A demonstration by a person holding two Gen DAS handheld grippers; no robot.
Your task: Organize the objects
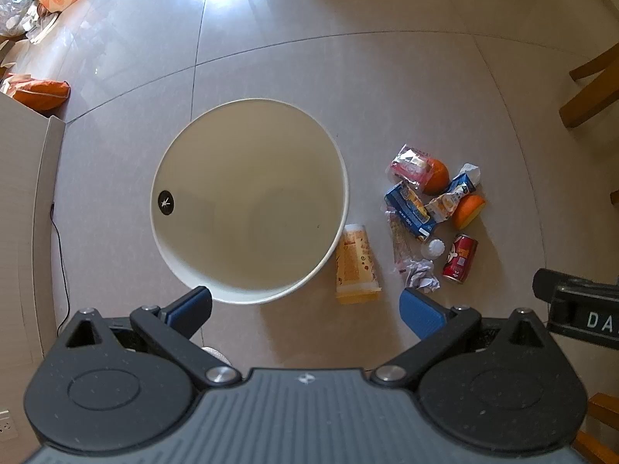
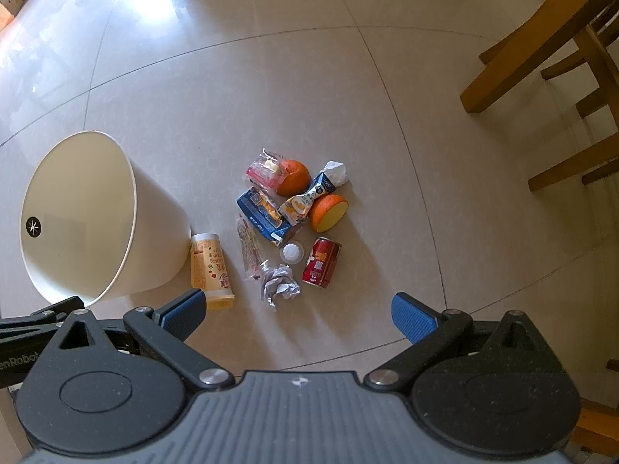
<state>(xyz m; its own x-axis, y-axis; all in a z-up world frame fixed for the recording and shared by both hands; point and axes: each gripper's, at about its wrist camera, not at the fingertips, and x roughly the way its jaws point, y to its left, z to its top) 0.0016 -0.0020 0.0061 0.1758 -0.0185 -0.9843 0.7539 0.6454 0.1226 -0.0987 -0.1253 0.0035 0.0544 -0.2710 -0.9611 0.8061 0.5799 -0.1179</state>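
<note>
A white round bin (image 1: 247, 201) stands on the tiled floor, empty inside; it also shows at the left of the right wrist view (image 2: 154, 224). Beside it lies an orange paper cup (image 1: 356, 266) (image 2: 211, 266). A litter pile lies to the right: red can (image 2: 322, 263), crumpled paper (image 2: 279, 284), blue carton (image 2: 263, 212), whole orange (image 2: 294, 178), half orange (image 2: 328, 212), pink wrapper (image 2: 265, 172), white cap (image 2: 291, 252). My left gripper (image 1: 305, 309) is open above the bin's near rim. My right gripper (image 2: 298, 315) is open above the pile's near side. Both are empty.
Wooden chair legs (image 2: 541, 58) stand at the right. A cabinet side (image 1: 23, 212) with a black cable (image 1: 62, 266) is at the left. Boxes and bags (image 1: 42, 4) and an orange bag (image 1: 38, 92) lie far left.
</note>
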